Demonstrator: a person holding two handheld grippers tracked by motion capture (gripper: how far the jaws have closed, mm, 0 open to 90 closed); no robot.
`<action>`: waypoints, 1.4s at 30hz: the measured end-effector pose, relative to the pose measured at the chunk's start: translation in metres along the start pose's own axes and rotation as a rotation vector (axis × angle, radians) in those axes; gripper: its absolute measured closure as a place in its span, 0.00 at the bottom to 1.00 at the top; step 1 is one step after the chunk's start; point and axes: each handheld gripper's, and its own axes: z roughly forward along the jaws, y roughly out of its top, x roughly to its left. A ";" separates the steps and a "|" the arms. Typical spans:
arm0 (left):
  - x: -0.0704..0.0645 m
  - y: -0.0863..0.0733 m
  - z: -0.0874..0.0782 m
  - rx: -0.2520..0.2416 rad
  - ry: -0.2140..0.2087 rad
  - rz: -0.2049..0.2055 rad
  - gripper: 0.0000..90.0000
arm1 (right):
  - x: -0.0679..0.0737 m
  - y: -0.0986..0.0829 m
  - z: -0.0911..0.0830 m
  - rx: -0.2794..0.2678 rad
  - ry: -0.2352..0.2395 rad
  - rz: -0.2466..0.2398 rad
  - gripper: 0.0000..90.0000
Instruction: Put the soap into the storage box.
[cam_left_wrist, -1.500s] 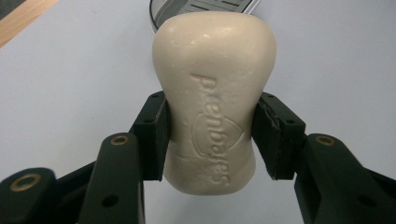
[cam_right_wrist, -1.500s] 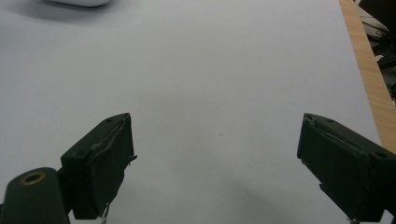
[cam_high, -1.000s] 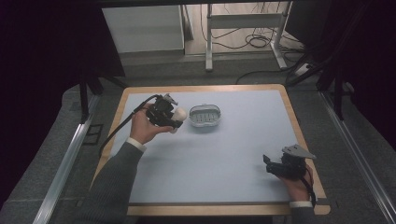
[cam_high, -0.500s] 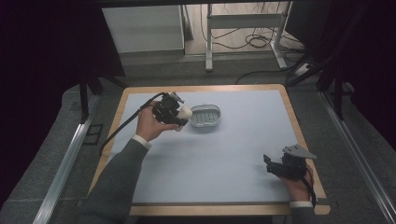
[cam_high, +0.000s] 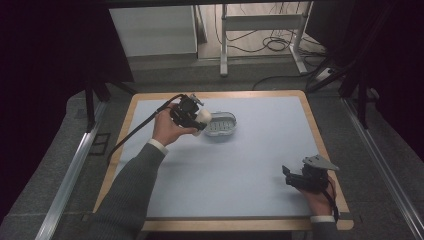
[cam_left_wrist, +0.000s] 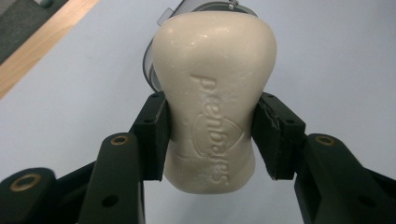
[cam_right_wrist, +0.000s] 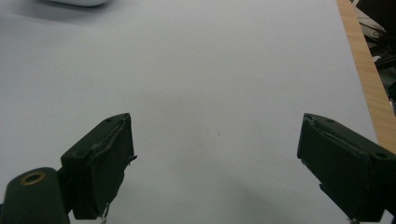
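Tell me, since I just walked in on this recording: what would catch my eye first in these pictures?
The cream soap bar clamped between the left tool's jaws, held at the left edge of the oval soap dish at the far left of the pale blue mat. Next, the right tool, jaws wide open, resting idle near the mat's near right corner.

Overhead view; two close claw-mounted cameras

The cream soap bar (cam_left_wrist: 215, 100) bears an embossed word, seemingly "plenbokes", hard to read.
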 end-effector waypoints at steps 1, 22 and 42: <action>0.000 0.002 0.001 0.003 -0.001 0.001 0.56 | 0.000 0.000 0.000 0.000 0.000 0.000 0.12; 0.001 0.044 0.026 0.038 -0.031 0.071 0.56 | -0.003 -0.001 -0.001 0.000 -0.002 0.009 0.12; 0.005 0.056 0.063 0.101 -0.063 0.084 0.56 | -0.005 -0.003 0.000 0.004 -0.004 0.014 0.12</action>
